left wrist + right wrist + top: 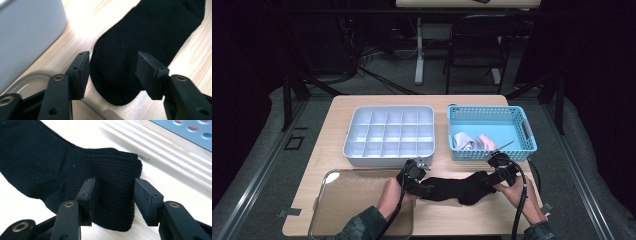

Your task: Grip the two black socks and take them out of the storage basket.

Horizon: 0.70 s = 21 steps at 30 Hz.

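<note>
**Black sock between both hand-held grippers**

I see the black knitted sock (457, 187) flat on the pale wooden worktop (337, 130); my left hand-held gripper (112, 72) straddles its toe, jaws spread; my right hand-held gripper (113, 197) brackets its ribbed cuff, pads apparently touching; grip uncertain.

The high view is dim and soft, its surroundings nearly black. In both gripper views, overhead light glares on the pale wooden bench (82, 22); near edges blur.
</note>
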Tool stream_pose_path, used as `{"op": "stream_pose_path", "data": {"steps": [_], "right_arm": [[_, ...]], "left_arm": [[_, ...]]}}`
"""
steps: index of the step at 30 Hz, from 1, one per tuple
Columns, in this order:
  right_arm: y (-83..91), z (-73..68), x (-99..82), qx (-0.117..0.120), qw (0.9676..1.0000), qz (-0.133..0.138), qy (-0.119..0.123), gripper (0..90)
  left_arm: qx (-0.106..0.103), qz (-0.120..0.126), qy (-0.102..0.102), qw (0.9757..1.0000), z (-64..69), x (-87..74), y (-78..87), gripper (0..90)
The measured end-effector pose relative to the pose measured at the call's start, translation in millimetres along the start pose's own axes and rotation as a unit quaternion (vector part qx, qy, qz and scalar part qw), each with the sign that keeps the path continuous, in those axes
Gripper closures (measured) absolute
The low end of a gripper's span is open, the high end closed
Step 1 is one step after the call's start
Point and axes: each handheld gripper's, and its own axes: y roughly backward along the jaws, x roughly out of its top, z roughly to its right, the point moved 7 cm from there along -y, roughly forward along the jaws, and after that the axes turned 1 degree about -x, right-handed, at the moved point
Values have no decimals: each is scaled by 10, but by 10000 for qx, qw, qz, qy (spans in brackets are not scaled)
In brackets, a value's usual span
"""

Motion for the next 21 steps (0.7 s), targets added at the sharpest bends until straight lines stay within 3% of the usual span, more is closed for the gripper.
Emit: {"op": "stream_pose_path", "data": {"steps": [5,9,10,11,14,19,21], "right_arm": [[-82,-20,-13,-23,9998,-175,34,653],[-111,-62,-6,-16,9999,-113,10,744],[-108,-45,-14,-137,9997,-179,120,755],[-109,-62,-6,-115,9998,-137,121,765],[-69,-61,-5,-336,9992,-129,176,770],[95,-68,15,-888,9951,-95,434,751],[65,-110,11,-619,9976,-105,304,679]], "left_arm": [[12,-149,-76,9999,34,-30,-71,550],[-68,-244,-116,9996,56,-52,-107,618],[-97,-280,-149,9995,63,-59,-121,637],[-105,-289,-154,9994,67,-62,-125,662],[-206,-335,-203,9990,125,-69,-166,711],[-286,-296,-317,9986,231,-32,-220,749],[-292,-285,-299,9987,232,-28,-223,749]]}}
